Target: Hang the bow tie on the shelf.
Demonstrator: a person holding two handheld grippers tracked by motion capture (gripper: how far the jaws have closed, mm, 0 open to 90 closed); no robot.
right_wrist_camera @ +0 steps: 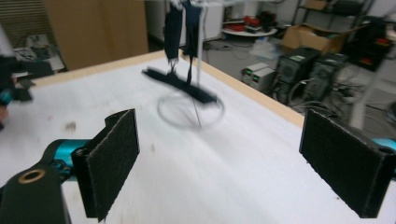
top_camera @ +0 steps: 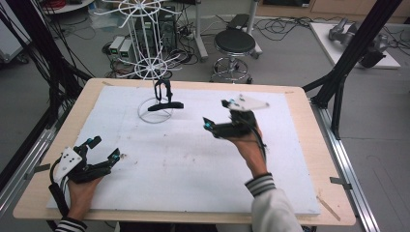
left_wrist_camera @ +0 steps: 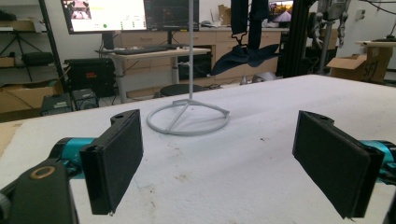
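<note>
A white wire stand (top_camera: 155, 112) rises from a ring base at the back left of the white board. A dark strap-like cloth (top_camera: 164, 96) hangs from it, its lower end resting across the ring. My left gripper (top_camera: 104, 149) rests open at the board's front left, jaws wide with nothing between them. It faces the ring base (left_wrist_camera: 188, 122) and the hanging cloth (left_wrist_camera: 247, 46). My right gripper (top_camera: 216, 113) is held open above the board's middle right. Its jaws point toward the blurred cloth (right_wrist_camera: 180, 84) and ring base (right_wrist_camera: 190, 112), and nothing is between them.
The white board (top_camera: 193, 164) covers a wooden table (top_camera: 316, 145). A black stool (top_camera: 234, 43) and computer cases (top_camera: 121, 48) stand on the floor behind the table. Black frame posts (top_camera: 355, 53) rise at the right. The other hand's gripper (right_wrist_camera: 9, 88) shows at the far left.
</note>
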